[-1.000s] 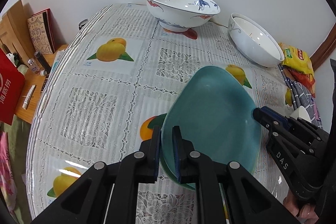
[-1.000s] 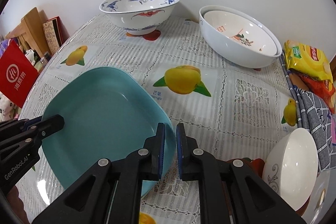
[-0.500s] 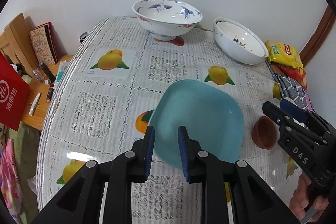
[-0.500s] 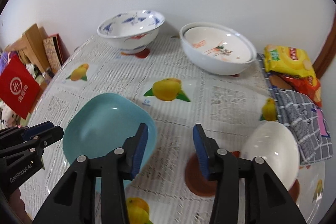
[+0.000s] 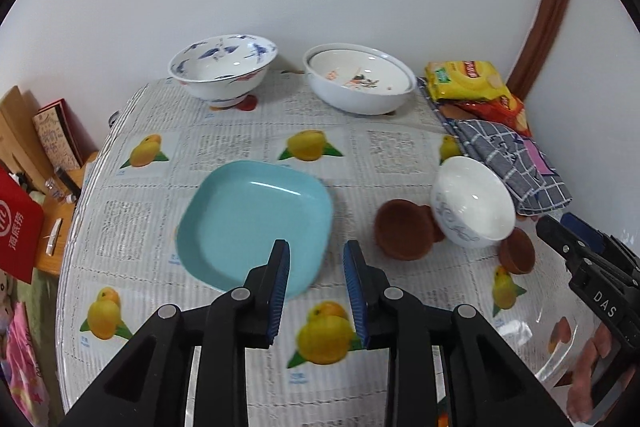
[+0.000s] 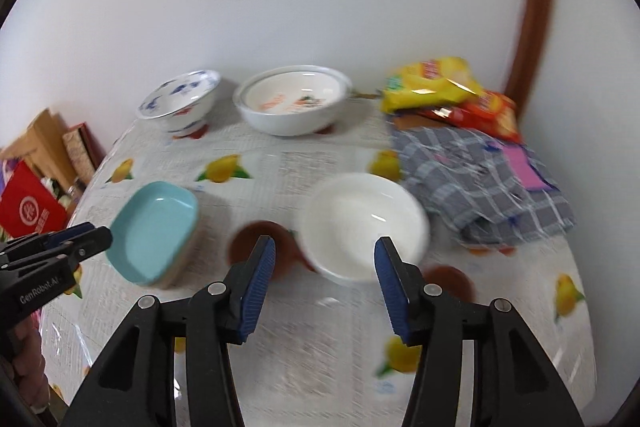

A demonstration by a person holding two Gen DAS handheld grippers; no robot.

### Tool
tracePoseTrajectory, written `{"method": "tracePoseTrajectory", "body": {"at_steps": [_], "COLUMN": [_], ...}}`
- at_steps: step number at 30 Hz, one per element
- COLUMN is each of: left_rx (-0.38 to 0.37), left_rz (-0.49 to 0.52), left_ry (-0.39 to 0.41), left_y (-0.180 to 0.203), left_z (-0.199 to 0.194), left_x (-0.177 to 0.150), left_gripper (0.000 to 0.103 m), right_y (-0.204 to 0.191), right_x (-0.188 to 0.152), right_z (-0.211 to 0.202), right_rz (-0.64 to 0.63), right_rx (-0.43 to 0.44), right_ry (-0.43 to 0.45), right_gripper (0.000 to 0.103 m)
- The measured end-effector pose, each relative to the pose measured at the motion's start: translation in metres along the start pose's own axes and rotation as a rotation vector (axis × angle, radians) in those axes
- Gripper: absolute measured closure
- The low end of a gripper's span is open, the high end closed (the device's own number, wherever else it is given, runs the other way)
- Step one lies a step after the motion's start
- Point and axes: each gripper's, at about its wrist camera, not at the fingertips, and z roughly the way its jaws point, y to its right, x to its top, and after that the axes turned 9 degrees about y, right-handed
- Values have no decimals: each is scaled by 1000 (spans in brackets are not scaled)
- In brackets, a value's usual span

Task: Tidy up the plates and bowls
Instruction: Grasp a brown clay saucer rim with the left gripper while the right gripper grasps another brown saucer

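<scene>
A teal square plate (image 5: 256,223) (image 6: 154,235) lies flat on the fruit-print tablecloth. My left gripper (image 5: 316,255) (image 6: 98,233) hovers above its near edge. Its jaws are opening and nothing is between them. A small white bowl (image 6: 364,223) (image 5: 472,203) leans tilted against a brown coaster (image 5: 406,229). My right gripper (image 6: 326,255) (image 5: 560,227) hangs above and before that bowl; its jaws are opening and its pads touch nothing. A blue-and-white bowl (image 5: 222,67) and a big white bowl (image 5: 360,83) holding a smaller dish stand at the back.
Yellow and red snack bags (image 5: 468,83) and a grey checked cloth (image 5: 512,155) lie at the table's right side. A second brown coaster (image 5: 516,251) sits right of the small bowl. Books and a red box (image 5: 20,231) stand off the left edge.
Both grippers were shut on opposite rims of the teal plate. They have let go, opened, and pulled back and upward. The plate now rests flat on the table.
</scene>
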Motion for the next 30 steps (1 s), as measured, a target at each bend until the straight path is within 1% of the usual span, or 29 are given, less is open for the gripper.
{"method": "tracePoseTrajectory", "body": {"at_steps": [1,3,5,7,10,14,16,19,21,26,30], "left_rx": [-3,6,12,-8,-12,-20,-26,-29,-27,-3,-12], "left_rz": [7,15,21,23,33,37,36,41,39,0,-29], "left_ry": [5,11,24,21,11,-29,-48,-59,-66,-97,-117], "left_y": [8,18,28,35,46,56,60,65,68,65,62], "left_z": [-1,-4,-6,-5,-2,10,17,26,32,56,76], "left_x": [-2,-5,-9,-12,-15,-18,-20,-22,-22,-23,-22], "left_gripper": [77,77,77,77,77,77,77,77,77,77,77], "right_y": [15,33,54,67,88,99,104,111,115,125,130], "right_x": [-4,-9,-16,-21,-30,-39,-43,-48,-50,-54,-54], "right_z": [-5,-11,-18,-21,-22,-17,-15,-8,-1,17,36], "right_rz": [24,44,52,59,92,77,76,79,89,117,138], "right_rx": [-10,-29,-54,-45,-33,-84,-92,-73,-77,-68,-45], "right_ry": [-2,-2,4,-6,-14,-19,-13,-13,-24,-46,-87], "right_gripper": [51,50,47,47,47,46,46,46,46,46,46]}}
